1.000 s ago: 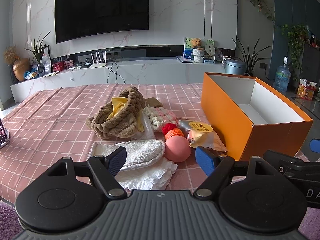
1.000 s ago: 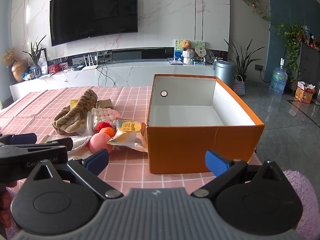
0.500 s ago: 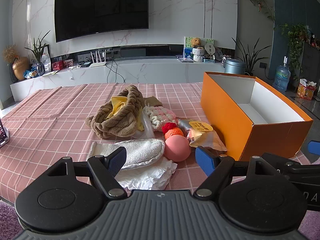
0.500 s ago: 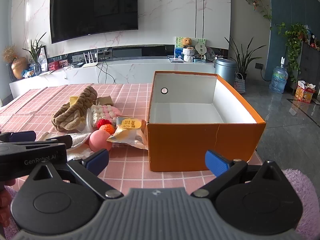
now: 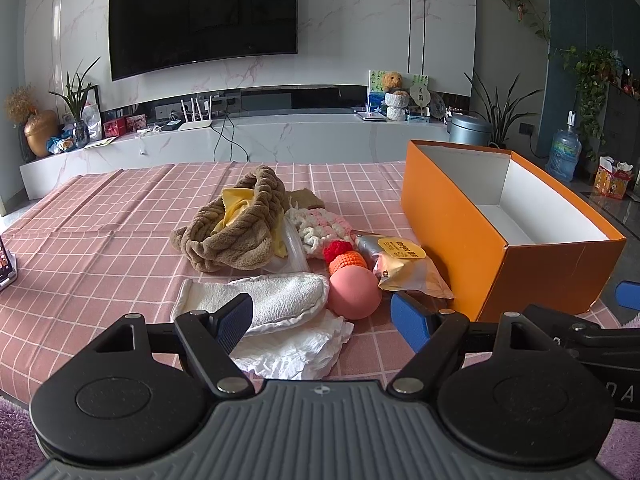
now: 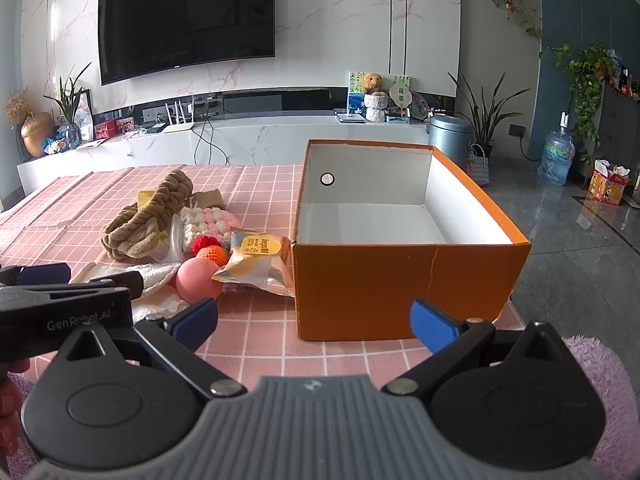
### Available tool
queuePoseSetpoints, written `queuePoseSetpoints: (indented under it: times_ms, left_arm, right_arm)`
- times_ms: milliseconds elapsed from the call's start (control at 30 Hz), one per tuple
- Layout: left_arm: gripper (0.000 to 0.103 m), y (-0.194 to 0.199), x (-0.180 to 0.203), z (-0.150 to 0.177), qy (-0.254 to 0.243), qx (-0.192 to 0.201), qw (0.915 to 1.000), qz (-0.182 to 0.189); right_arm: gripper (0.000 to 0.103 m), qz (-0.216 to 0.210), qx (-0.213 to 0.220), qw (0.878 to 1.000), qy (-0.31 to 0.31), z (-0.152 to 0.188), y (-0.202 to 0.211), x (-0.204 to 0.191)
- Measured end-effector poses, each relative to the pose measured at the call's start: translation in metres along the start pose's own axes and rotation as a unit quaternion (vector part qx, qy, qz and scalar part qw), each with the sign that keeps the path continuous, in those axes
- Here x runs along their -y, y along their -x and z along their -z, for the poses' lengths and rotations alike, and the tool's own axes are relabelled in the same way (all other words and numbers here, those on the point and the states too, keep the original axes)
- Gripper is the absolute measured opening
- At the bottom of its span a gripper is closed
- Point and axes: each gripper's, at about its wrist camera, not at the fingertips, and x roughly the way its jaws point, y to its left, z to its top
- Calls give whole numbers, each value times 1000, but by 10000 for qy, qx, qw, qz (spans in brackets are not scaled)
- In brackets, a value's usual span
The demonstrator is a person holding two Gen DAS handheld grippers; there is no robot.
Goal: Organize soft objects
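My left tool (image 5: 322, 314) stood wide open and held nothing; its blue pads (image 5: 408, 320) hung above the near edge of the worktop (image 5: 100, 216), with the pink ball (image 5: 354, 294) seen between them. My right tool (image 6: 314, 318) was also wide open and empty, and it pointed at the near wall of the orange box (image 6: 400, 284). In the right view the left tool showed at the left edge, low beside the pile.

Just behind the left pads lay a white towel (image 5: 276, 296), on top of a crumpled white tissue (image 5: 296, 344). The pink ball touched the right end of the towel. Behind the ball sat an orange crochet piece (image 5: 347, 260) and a red one (image 5: 338, 249), close together. To the right of them a snack packet (image 5: 408, 268) with a yellow label lay just beside the box wall. Further back I saw a pink and white knitted piece (image 5: 324, 226), and left of it a brown plush band (image 5: 236, 232) wrapped around a yellow cloth (image 5: 236, 204).

The orange box stood open at the right side of the worktop, and its white inside had nothing in it. All soft things were on the pink checked cloth, outside the box
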Motion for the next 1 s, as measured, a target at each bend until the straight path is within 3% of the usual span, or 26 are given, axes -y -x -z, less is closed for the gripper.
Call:
queuePoseSetpoints:
  times_ms: [1000]
  left_arm:
    - [92, -1, 0, 1, 26, -50, 9999, 122]
  right_arm:
    - [101, -6, -100, 9999, 6, 2, -6, 1]
